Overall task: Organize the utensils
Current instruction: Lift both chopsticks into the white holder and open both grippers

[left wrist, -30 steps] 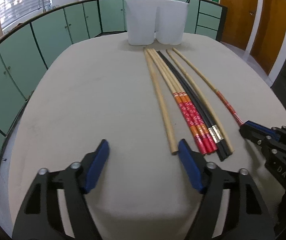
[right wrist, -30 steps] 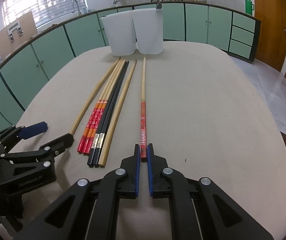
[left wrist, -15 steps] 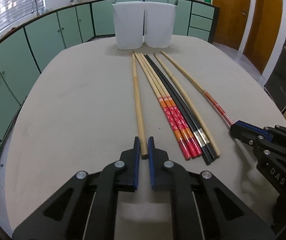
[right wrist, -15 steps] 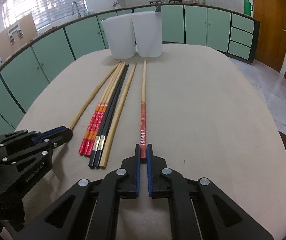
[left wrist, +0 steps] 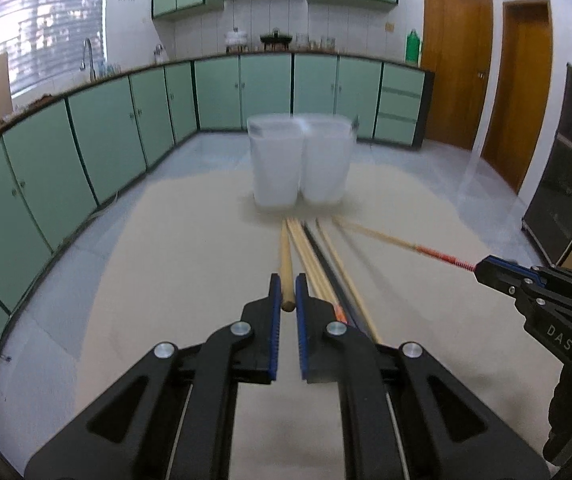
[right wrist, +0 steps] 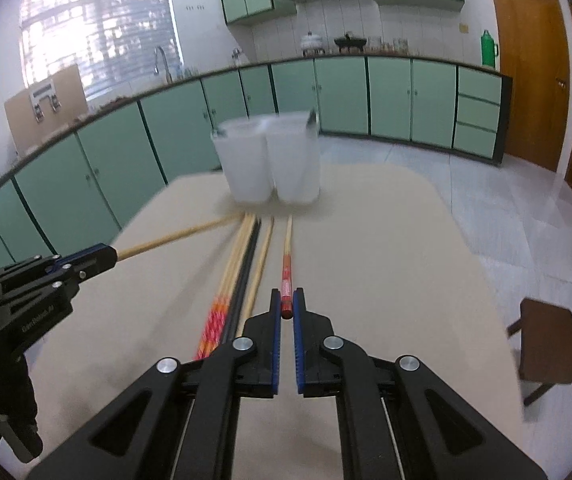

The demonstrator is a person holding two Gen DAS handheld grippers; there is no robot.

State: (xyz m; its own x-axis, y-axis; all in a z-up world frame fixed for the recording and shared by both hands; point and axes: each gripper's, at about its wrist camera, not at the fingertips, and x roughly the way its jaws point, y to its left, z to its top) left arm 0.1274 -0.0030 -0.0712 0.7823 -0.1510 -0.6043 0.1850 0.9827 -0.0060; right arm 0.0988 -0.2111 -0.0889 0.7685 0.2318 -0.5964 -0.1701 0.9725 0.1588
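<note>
While the left gripper (left wrist: 287,294) pinched the near end of a plain pale wooden chopstick (left wrist: 285,258), the right gripper (right wrist: 287,308) clamped a red-handled wooden chopstick (right wrist: 287,276); both sticks slanted toward two white plastic holders (right wrist: 272,164) on the beige table (right wrist: 386,264), beside the other chopsticks (right wrist: 242,272).

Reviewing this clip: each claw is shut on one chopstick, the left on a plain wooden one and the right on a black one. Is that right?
Not quite. The right claw is shut on the red-handled chopstick, not a black one, as the right wrist view shows. The black chopsticks lie on the table. The left claw does hold the plain wooden chopstick.
</note>
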